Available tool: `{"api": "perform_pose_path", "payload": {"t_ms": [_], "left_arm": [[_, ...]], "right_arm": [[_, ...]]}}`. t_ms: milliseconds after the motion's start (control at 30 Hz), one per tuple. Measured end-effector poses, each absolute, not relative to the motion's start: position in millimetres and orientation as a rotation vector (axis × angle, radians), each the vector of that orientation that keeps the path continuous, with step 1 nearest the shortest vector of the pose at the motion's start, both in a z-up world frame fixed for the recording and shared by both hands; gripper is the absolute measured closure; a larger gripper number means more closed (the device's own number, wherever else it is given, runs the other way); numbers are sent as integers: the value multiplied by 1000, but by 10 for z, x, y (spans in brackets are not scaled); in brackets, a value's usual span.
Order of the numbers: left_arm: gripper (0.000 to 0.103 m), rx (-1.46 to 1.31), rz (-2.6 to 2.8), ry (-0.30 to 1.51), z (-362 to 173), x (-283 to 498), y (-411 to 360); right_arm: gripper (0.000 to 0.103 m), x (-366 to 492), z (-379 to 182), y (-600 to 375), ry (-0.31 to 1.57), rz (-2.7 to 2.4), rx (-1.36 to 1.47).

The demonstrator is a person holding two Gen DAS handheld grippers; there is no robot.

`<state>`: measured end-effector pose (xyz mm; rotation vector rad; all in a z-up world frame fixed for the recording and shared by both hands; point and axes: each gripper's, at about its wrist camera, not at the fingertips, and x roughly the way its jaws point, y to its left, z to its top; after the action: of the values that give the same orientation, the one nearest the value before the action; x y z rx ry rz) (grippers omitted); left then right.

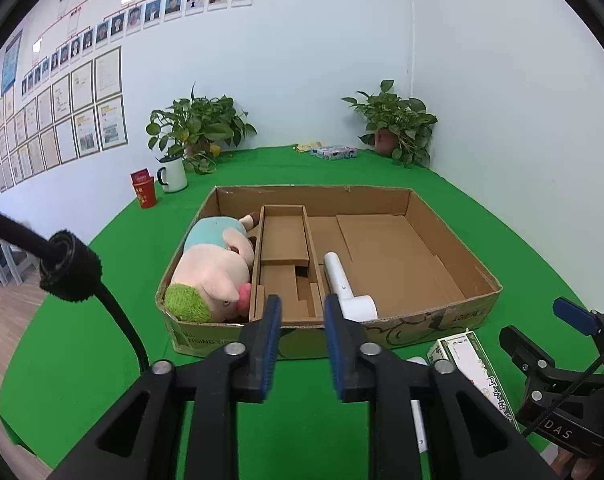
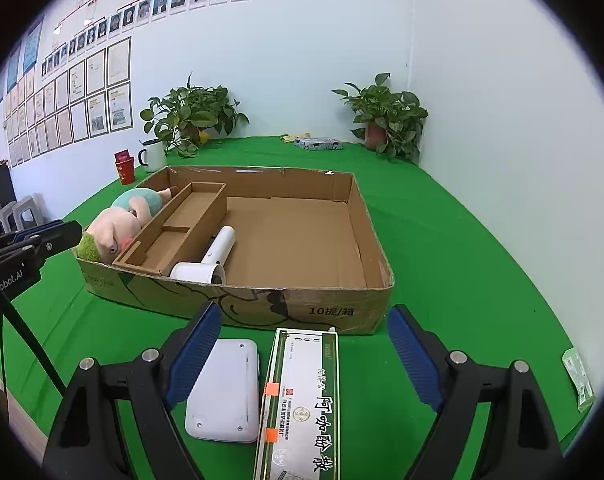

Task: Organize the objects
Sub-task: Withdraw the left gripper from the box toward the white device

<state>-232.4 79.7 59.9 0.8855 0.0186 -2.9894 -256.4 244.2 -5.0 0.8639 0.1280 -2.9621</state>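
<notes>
A shallow cardboard box (image 1: 454, 316) sits on the green table. In its left compartment lies a pink plush pig (image 1: 213, 272), and a white hair dryer (image 1: 350, 288) lies beside the inner divider. My left gripper (image 1: 302, 308) hovers before the box's front wall, open, nothing between its blue pads. My right gripper (image 2: 306, 312) stands wide open over a green-and-white medicine box (image 2: 302, 400) and a flat white device (image 2: 225, 392), both on the cloth in front of the cardboard box (image 2: 342, 312). The pads touch neither. The left gripper (image 2: 49, 236) shows at the right wrist view's left edge.
Two potted plants (image 1: 197, 124) (image 1: 394, 120) stand at the back wall. A white mug (image 1: 173, 174) and a red cup (image 1: 143, 192) stand at back left, a patterned pack (image 1: 334, 152) at the back. A small green packet (image 2: 578, 380) lies at the right. A black cable (image 1: 73, 268) hangs at left.
</notes>
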Motion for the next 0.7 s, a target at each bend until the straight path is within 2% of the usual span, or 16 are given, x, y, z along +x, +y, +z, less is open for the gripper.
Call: {"api": "perform_pose_path", "payload": {"t_ms": [33, 67, 100, 300, 467, 700], "left_arm": [[41, 857, -2984, 19, 605, -2301, 793], [11, 828, -2990, 32, 612, -2290, 776], [3, 799, -2998, 48, 622, -2261, 758], [4, 807, -2993, 47, 624, -2209, 587], [4, 874, -2973, 151, 537, -2204, 418], [4, 1001, -2959, 188, 282, -2191, 412]], "right_arm": [[18, -2552, -43, 2441, 133, -2968, 854], [18, -2547, -40, 2440, 134, -2970, 849], [18, -2546, -39, 2441, 132, -2968, 847], [17, -2525, -50, 2456, 46, -2896, 840], [15, -2443, -49, 2389, 18, -2821, 767], [15, -2341, -160, 2198, 43, -2683, 769]]}}
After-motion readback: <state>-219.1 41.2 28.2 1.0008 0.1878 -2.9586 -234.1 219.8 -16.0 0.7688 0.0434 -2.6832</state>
